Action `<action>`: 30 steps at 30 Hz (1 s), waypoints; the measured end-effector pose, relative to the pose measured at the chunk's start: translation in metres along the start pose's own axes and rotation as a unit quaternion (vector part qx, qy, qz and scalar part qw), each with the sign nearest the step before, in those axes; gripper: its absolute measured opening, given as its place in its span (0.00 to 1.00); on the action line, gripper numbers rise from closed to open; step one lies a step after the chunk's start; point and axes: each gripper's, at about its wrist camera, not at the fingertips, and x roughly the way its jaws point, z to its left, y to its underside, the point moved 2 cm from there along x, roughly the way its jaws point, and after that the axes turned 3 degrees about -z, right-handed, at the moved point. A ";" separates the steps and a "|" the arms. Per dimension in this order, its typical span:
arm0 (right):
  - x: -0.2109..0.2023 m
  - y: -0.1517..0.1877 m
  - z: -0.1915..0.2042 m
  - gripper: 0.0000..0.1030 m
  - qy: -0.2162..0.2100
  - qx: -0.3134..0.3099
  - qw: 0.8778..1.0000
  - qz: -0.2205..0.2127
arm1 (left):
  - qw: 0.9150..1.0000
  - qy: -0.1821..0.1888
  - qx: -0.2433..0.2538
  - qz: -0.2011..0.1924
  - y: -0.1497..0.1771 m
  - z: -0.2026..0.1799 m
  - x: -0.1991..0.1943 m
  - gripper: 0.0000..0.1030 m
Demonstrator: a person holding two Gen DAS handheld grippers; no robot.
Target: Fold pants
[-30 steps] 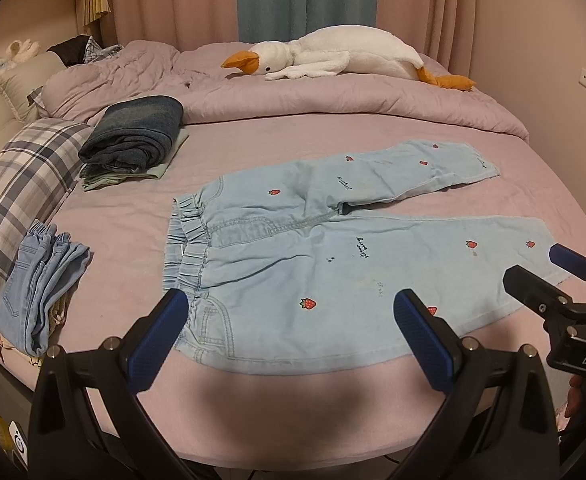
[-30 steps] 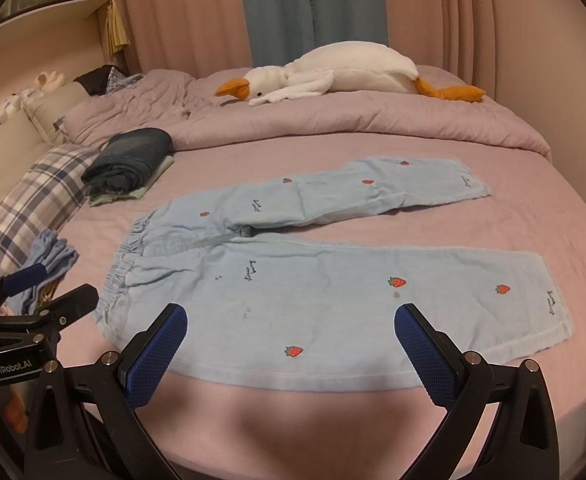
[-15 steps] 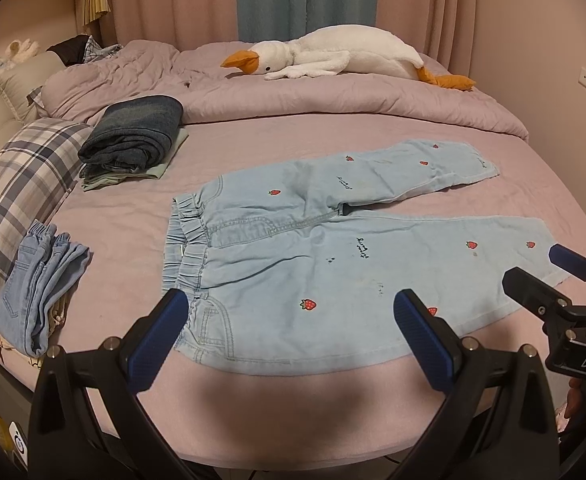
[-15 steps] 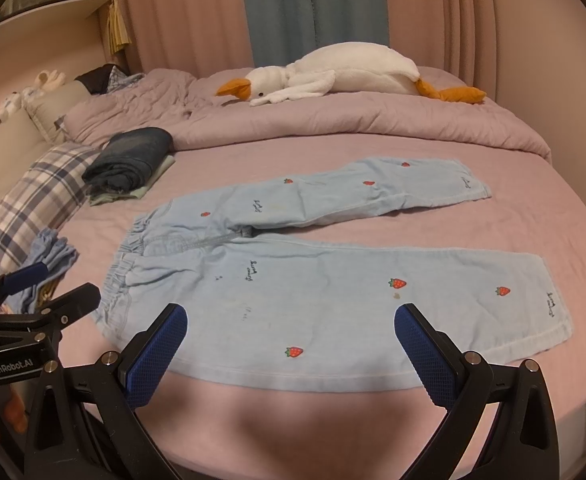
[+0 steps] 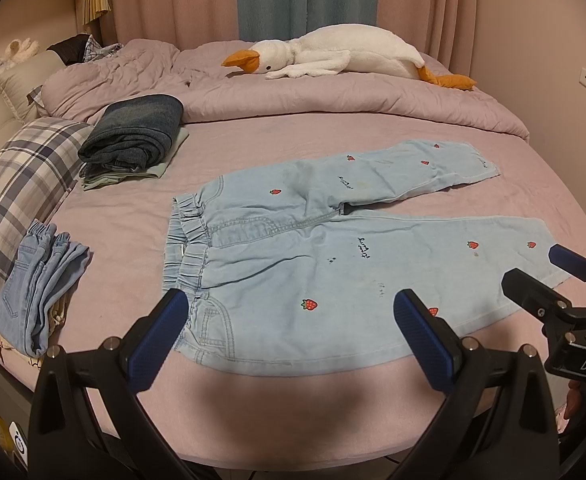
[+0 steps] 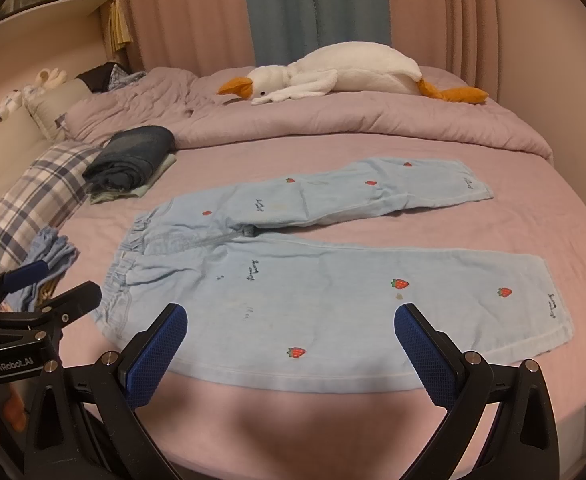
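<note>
Light blue pants (image 5: 333, 248) with red strawberry prints lie flat on the pink bed, waistband to the left, two legs spread apart to the right; they also show in the right wrist view (image 6: 333, 280). My left gripper (image 5: 293, 320) is open and empty, above the near edge by the waistband. My right gripper (image 6: 293, 332) is open and empty, above the near leg's lower edge. Each gripper shows in the other's view: the right gripper (image 5: 541, 280) at the near leg's cuff, the left gripper (image 6: 49, 284) near the waistband.
A folded dark jeans stack (image 5: 133, 136) sits at the back left. Folded light jeans (image 5: 37, 296) lie at the left edge beside a plaid pillow (image 5: 17, 184). A plush goose (image 5: 333, 56) rests on the bunched duvet (image 5: 333, 100) at the back. The bed's front edge is just below my grippers.
</note>
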 end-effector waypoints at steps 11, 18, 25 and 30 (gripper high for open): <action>0.003 0.001 0.001 1.00 -0.003 -0.002 1.000 0.005 | 1.000 0.016 -0.012 0.007 0.003 0.005 0.006 1.00; 0.024 0.018 0.016 1.00 -0.028 -0.039 0.999 0.023 | 0.985 0.105 -0.117 0.067 0.027 0.040 0.051 1.00; 0.058 0.061 0.060 1.00 -0.049 -0.170 0.983 0.041 | 0.952 0.112 -0.268 0.096 0.068 0.104 0.081 0.99; 0.066 0.091 0.092 0.98 -0.060 -0.287 0.956 0.020 | 0.933 0.115 -0.324 0.110 0.085 0.122 0.102 0.95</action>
